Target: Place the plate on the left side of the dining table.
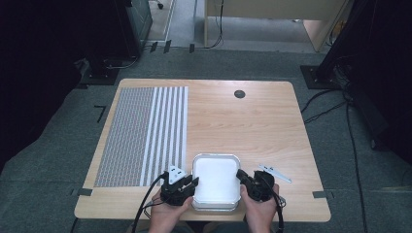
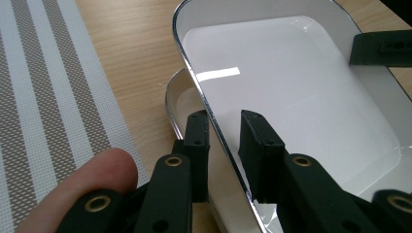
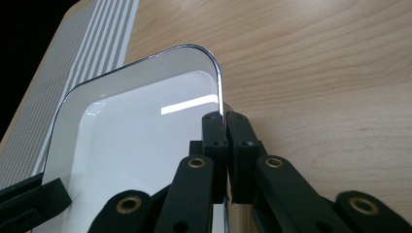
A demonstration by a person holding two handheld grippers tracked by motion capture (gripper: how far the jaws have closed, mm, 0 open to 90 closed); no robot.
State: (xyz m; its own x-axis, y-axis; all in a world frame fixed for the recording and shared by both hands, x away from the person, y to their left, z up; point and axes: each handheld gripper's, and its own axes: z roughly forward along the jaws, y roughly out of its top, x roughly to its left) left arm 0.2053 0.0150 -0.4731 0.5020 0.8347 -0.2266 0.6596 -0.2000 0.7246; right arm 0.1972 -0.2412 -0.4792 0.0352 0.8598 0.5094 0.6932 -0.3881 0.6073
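The right gripper is clamped on the right rim of the upper white enamel tray with the chrome edge, its two black jaws pressed together over the lip. The left gripper straddles the opposite rim of the same tray: one jaw outside, one inside, with a gap on the inner side, so the pads do not seem to pinch it yet, though the angle makes this hard to judge. A second matching tray lies beneath, near the front edge of the light wooden table, beside the grey-and-white striped mat. The step in hand looks like separating the stacked trays. Next, the left jaws need to close fully on the rim before both hands lift level.
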